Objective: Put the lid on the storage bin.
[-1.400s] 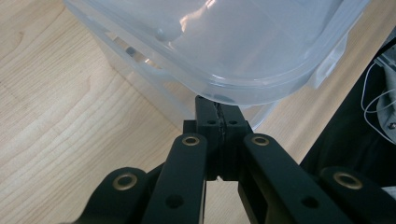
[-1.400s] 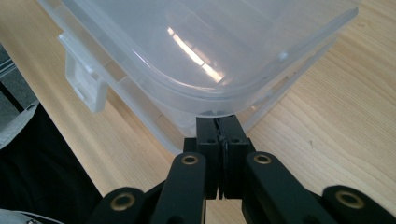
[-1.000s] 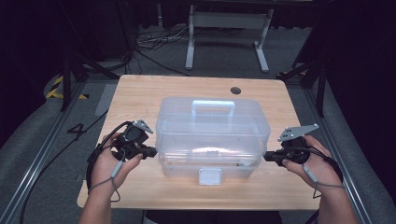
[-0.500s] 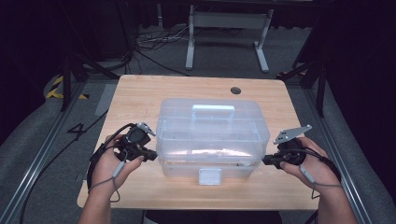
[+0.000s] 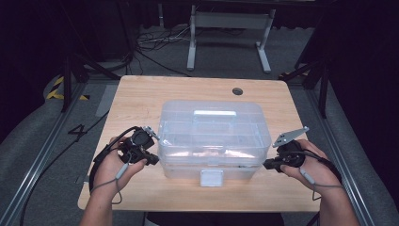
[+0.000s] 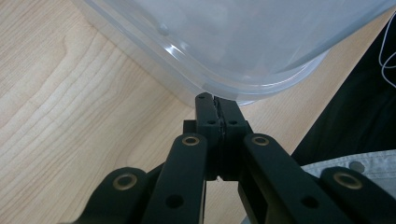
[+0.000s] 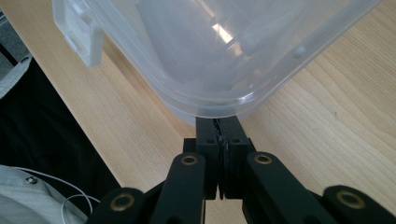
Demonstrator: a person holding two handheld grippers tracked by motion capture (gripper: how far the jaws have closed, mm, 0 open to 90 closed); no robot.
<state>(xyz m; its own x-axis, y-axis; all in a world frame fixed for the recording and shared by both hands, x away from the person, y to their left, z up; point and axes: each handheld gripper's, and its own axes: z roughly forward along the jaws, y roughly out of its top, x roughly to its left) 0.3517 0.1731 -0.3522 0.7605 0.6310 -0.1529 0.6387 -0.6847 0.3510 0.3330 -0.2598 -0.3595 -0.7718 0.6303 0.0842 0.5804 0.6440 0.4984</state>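
Clear lidded box [image 5: 214,139] on bench [image 5: 141,99], contents too blurred to tell. Left gripper [image 5: 153,160] and right gripper [image 5: 267,165]: fingers closed, empty, at the box's corners. Hardly moved since.

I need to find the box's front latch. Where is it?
In the high view, the white latch sits at the middle of the clear box's front wall, on the person's side of the table.

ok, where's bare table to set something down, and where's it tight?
Free: the strip of table behind the clear box, up to the round hole, and the front corners. Tight: both sides of the box, where the left gripper and right gripper press shut against it.
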